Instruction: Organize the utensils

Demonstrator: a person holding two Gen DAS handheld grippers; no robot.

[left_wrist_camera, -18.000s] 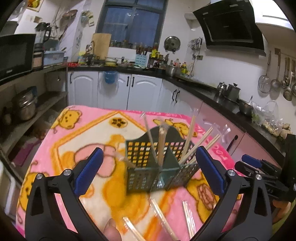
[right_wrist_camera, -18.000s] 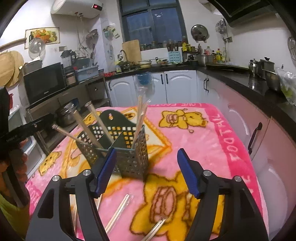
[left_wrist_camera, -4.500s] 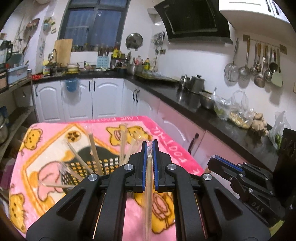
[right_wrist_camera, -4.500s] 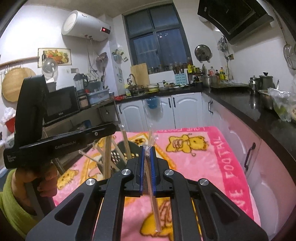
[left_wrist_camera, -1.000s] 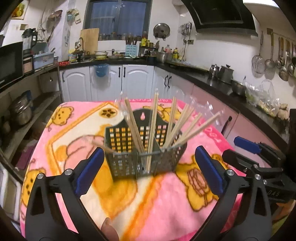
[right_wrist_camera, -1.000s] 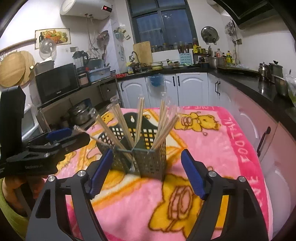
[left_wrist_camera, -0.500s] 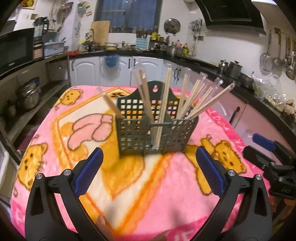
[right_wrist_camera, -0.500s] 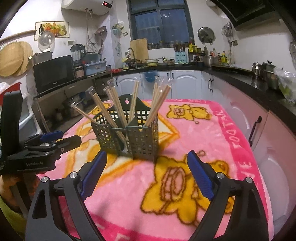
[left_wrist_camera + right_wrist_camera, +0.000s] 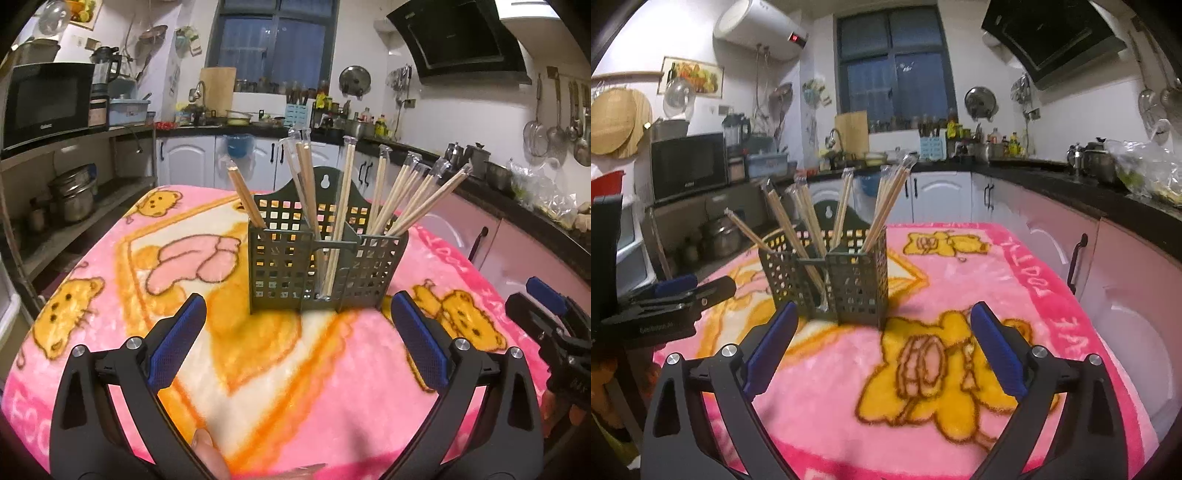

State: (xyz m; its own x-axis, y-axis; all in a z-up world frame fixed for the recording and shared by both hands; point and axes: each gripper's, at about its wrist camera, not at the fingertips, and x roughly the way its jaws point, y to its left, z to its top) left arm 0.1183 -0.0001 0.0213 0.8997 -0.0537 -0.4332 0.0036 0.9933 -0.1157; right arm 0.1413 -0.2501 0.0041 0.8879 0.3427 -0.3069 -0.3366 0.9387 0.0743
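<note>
A dark green perforated utensil holder (image 9: 325, 266) stands upright on the pink blanket (image 9: 184, 295). Several wrapped pairs of wooden chopsticks (image 9: 343, 192) lean in its compartments. It also shows in the right wrist view (image 9: 827, 280) with its chopsticks (image 9: 882, 206). My left gripper (image 9: 295, 347) is open and empty, well in front of the holder. My right gripper (image 9: 882, 347) is open and empty, in front of the holder's right side. The right gripper's body shows at the right edge of the left wrist view (image 9: 554, 325); the left gripper's body shows at the left of the right wrist view (image 9: 668, 299).
The blanket with yellow bear prints covers the table (image 9: 960, 350). Black counters and pink cabinets (image 9: 1108, 251) run along the right. Shelves with pots (image 9: 70, 199) and a microwave (image 9: 44, 99) stand to the left.
Both grippers have pulled back and lower from the holder, which now looks farther away. Earlier each gripper held a wrapped chopstick pair; now both are open and empty.
</note>
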